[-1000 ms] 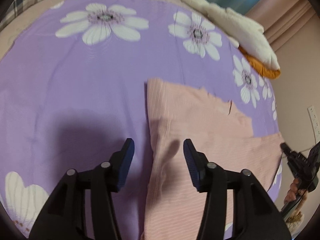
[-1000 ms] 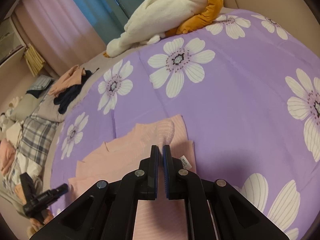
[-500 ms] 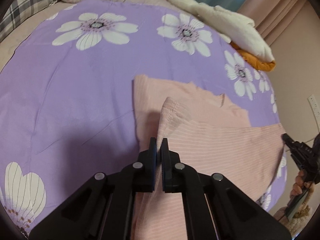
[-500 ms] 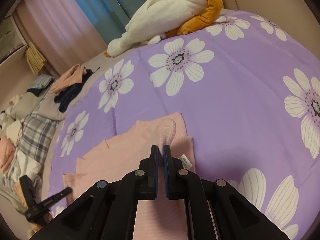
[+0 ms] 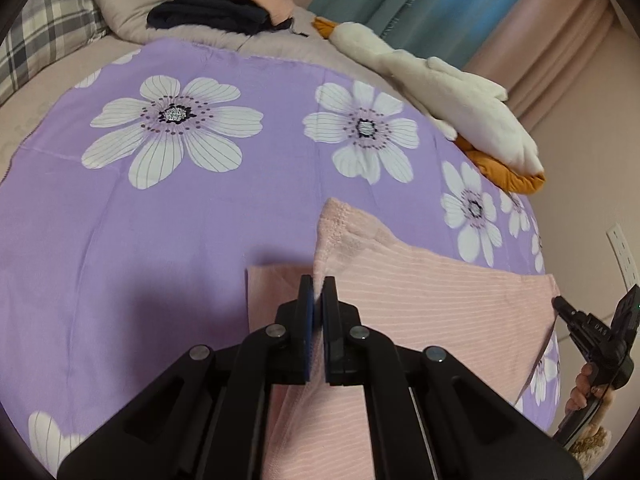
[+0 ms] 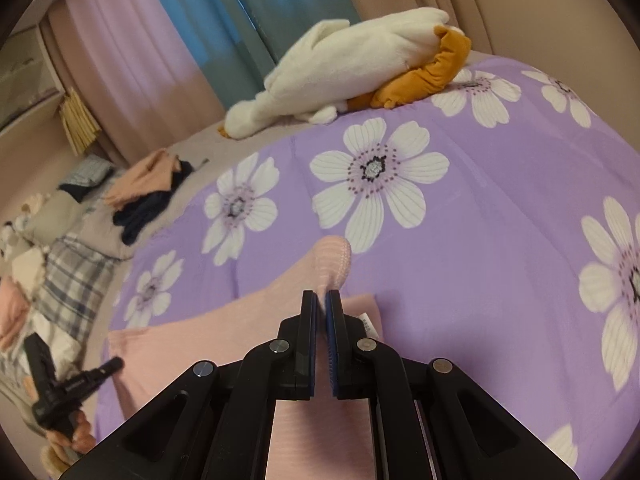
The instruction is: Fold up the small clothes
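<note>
A pink ribbed garment [image 5: 432, 304] lies on the purple flowered bedspread [image 5: 160, 220]. My left gripper [image 5: 318, 296] is shut on one corner of it and holds that corner up off the bed. My right gripper [image 6: 321, 300] is shut on the opposite corner of the same pink garment [image 6: 224, 332], also raised. The cloth hangs stretched between the two grippers, with its lower layer still flat on the bed. A white label [image 6: 366, 326] shows on the lower layer beside the right gripper.
A white and orange plush goose [image 5: 448, 96] lies at the far edge of the bed. A pile of dark and peach clothes [image 5: 224, 4] sits on a beige pillow, beside a plaid blanket [image 5: 36, 40]. Curtains and a wall stand behind.
The left gripper closed on the garment's corner and lifted it. Both grippers have since carried their corners up and forward over the garment.
</note>
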`<act>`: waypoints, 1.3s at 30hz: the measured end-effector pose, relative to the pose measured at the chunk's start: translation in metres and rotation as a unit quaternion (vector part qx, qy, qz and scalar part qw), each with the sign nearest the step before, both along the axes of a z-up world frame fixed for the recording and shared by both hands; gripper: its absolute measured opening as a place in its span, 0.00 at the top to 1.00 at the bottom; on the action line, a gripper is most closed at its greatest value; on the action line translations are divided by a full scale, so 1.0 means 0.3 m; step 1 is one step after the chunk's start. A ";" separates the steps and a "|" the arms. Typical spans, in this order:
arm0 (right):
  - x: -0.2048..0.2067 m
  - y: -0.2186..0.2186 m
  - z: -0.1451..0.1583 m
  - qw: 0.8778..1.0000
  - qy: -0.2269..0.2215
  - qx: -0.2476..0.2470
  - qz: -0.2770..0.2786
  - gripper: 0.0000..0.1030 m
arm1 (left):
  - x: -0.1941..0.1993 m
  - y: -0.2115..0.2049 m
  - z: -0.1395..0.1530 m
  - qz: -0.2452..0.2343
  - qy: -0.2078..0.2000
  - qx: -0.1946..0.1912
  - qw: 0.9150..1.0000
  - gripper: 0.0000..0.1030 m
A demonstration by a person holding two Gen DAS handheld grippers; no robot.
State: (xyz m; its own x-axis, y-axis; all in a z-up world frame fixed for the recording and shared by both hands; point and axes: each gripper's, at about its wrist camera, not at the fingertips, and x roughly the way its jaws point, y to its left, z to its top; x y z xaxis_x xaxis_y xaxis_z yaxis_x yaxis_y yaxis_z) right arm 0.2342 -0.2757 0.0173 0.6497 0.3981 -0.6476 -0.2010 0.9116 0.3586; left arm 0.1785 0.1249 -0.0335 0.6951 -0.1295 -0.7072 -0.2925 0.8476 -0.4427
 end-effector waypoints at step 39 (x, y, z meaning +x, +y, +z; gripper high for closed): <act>-0.020 -0.024 -0.244 0.994 0.085 -0.046 -0.043 0.32 | -0.108 -0.016 -0.195 -0.004 0.102 0.000 0.995 0.17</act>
State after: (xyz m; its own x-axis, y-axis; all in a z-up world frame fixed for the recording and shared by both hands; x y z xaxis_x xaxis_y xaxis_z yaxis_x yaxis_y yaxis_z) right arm 0.2283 -0.2828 -0.0558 0.5562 0.2793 -0.7827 -0.0647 0.9535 0.2942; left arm 0.1460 0.1202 -0.0920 0.5352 -0.1348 -0.8339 -0.3696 0.8503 -0.3747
